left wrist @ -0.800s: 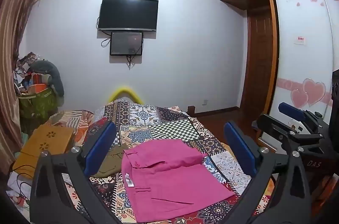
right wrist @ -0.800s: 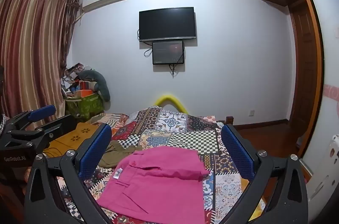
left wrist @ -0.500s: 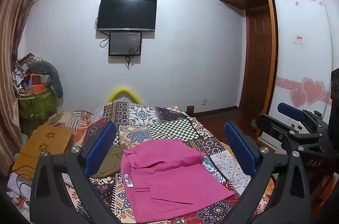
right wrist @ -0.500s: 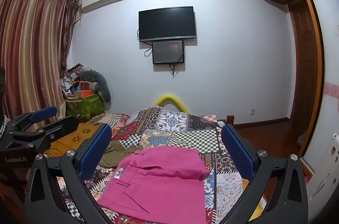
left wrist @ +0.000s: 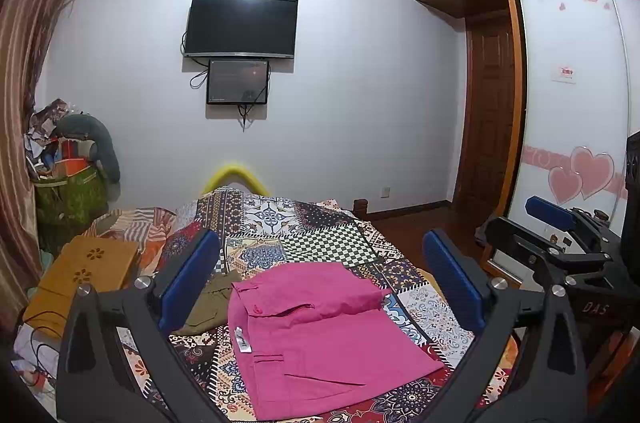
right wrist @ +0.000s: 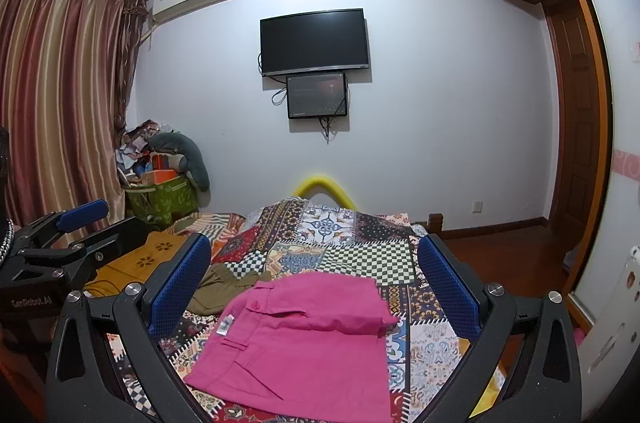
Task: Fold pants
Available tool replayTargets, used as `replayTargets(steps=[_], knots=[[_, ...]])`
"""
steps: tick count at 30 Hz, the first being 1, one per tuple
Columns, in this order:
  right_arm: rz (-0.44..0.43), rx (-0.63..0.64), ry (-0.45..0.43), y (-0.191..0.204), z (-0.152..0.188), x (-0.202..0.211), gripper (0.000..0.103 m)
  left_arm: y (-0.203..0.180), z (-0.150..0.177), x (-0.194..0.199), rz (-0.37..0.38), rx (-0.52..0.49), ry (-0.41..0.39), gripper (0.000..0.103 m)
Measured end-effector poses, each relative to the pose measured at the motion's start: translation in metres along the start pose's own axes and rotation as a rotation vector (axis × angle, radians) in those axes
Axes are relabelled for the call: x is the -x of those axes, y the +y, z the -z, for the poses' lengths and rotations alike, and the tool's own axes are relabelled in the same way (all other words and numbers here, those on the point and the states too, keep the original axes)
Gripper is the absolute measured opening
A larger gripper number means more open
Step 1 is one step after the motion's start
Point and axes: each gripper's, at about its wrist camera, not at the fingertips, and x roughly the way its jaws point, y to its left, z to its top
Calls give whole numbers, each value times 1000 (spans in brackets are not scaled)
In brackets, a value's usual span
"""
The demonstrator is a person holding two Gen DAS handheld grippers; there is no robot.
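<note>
Pink pants (left wrist: pixel 320 335) lie folded flat on the patchwork bedspread (left wrist: pixel 320 239), waistband to the left, with a folded layer across the far part. They also show in the right wrist view (right wrist: pixel 304 339). My left gripper (left wrist: pixel 320 283) is open and empty, held above the pants. My right gripper (right wrist: pixel 316 283) is open and empty, also above them. The right gripper shows at the right edge of the left wrist view (left wrist: pixel 560 243); the left gripper shows at the left of the right wrist view (right wrist: pixel 72 243).
An olive-brown garment (left wrist: pixel 208 303) lies on the bed just left of the pants. A mustard cushion (left wrist: pixel 84 271) sits further left. A pile of bags (right wrist: pixel 164 175) fills the far left corner. A wardrobe (left wrist: pixel 576 127) and wooden floor (right wrist: pixel 500 255) lie right of the bed.
Both grippers have drifted very slightly; the pants lie as before and both grippers stay open.
</note>
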Motion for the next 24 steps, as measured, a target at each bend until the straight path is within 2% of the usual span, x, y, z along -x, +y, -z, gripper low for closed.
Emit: replayTargets(steps=[24], knots=[[-2, -3, 4, -1, 1, 1, 103, 2, 0, 0, 3, 2, 1, 103]])
